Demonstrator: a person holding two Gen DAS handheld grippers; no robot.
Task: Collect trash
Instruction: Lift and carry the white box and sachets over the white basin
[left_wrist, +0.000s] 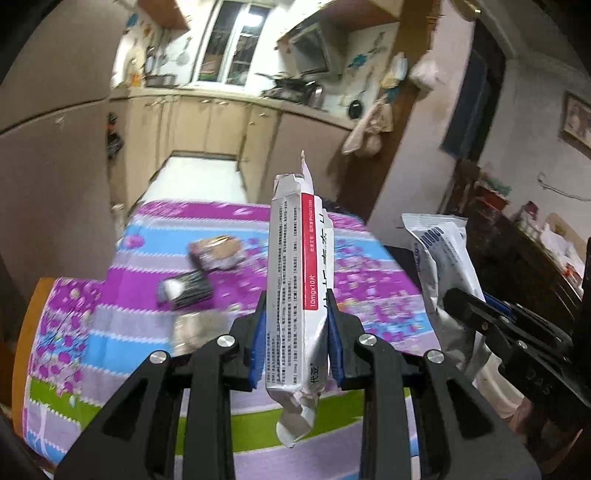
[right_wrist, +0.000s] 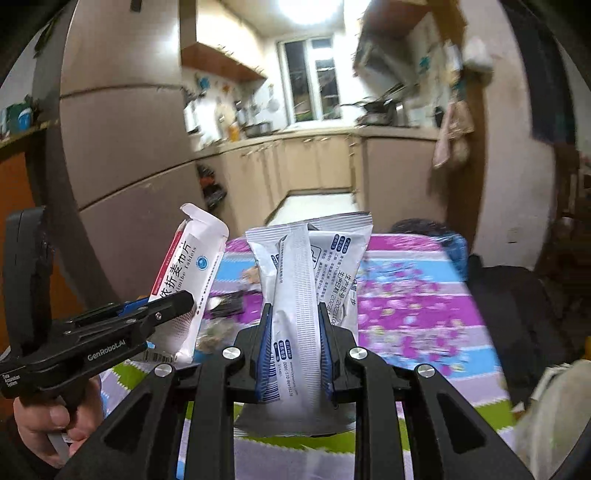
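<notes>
The left claw (left_wrist: 296, 325) was clenched on a flattened medicine box (left_wrist: 298, 291), its blue pads (left_wrist: 258, 339) pressing the box's two broad faces. The box stood nearly upright between the fingers, its torn flap end poking out ahead of the tips and its crumpled end hanging behind them, lifted clear of the tabletop (left_wrist: 369, 288). In the right wrist view the same box (right_wrist: 188, 273) showed off to the left of the right claw, gripped by the left claw (right_wrist: 173, 302).

The right claw (right_wrist: 295, 325) was clenched on a white foil packet (right_wrist: 299, 295), which was folded lengthwise between the pads and fanned out wide beyond the fingertips. It too hung above the striped purple, blue and green cloth. From the left wrist view this packet (left_wrist: 443, 266) sat to the right of the left claw, pinched by the right claw (left_wrist: 454, 306).

Ahead and to the left of the left claw, more rubbish lay on the cloth: a brownish wrapper (left_wrist: 218, 251), a dark packet (left_wrist: 186, 291) nearer in, and a blurred clear wrapper (left_wrist: 195, 328) just beside the left finger.
</notes>
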